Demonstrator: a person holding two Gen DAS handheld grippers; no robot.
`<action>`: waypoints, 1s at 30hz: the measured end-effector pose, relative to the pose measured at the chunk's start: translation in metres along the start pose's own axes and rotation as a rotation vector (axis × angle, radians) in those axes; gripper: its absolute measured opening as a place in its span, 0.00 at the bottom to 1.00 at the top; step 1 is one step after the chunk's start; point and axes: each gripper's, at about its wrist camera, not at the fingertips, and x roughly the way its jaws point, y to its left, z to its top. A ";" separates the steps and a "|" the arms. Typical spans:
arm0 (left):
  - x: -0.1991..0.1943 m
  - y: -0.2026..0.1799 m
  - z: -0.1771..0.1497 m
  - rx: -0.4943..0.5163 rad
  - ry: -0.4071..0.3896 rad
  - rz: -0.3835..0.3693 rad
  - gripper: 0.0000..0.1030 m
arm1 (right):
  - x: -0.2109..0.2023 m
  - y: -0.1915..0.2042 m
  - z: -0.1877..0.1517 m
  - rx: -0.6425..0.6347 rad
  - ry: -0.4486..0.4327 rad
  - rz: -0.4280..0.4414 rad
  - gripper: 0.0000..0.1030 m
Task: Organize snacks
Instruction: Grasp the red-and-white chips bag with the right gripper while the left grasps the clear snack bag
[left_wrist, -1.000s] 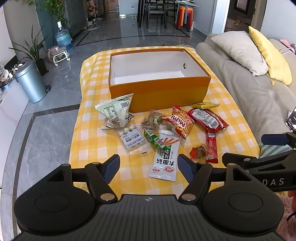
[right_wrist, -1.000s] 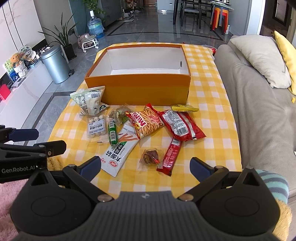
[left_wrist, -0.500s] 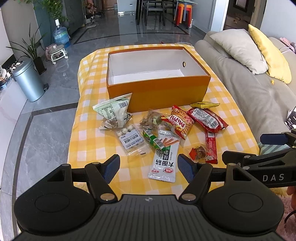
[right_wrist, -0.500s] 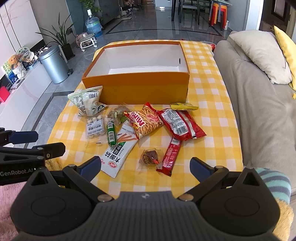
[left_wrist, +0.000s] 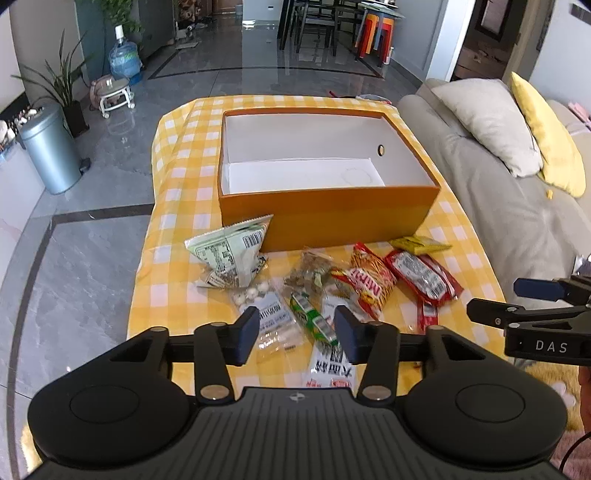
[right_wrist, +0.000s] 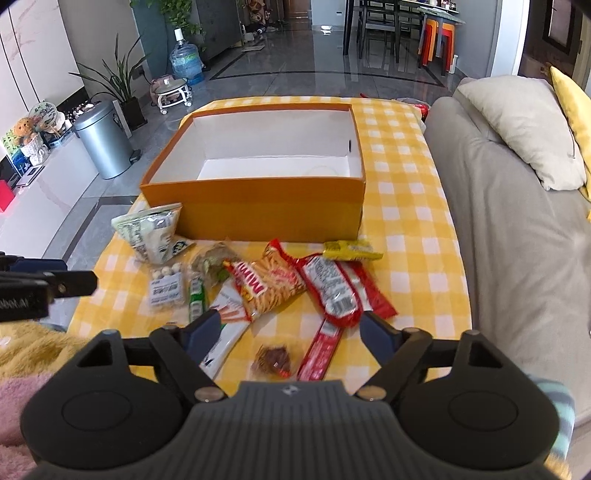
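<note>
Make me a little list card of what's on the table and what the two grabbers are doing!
box: orange, open, nothing inside
snacks: loose on the yellow checked cloth, in front of the box
Mimi bag: middle of the pile
yellow bar: nearest the box
left gripper: closing, nothing gripped
right gripper: closing, nothing gripped
sofa: beside the table

Glossy plastic snack packets (left_wrist: 373, 284), matt cardboard box (left_wrist: 328, 218), checked cloth (left_wrist: 177, 295)

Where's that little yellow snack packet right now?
The yellow packet lies flat on the checked tablecloth, just in front of the orange box's right front corner, beside the red wrapped snack. In the left view it is also right of centre.
</note>
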 end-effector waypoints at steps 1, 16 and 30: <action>0.004 0.004 0.002 -0.011 -0.002 -0.005 0.52 | 0.005 -0.003 0.003 -0.003 0.002 0.000 0.68; 0.096 0.040 0.020 -0.102 0.038 0.077 0.76 | 0.109 -0.029 0.024 -0.087 0.083 -0.059 0.77; 0.138 0.038 0.036 0.003 0.050 0.207 0.79 | 0.172 -0.045 0.034 -0.133 0.193 -0.027 0.79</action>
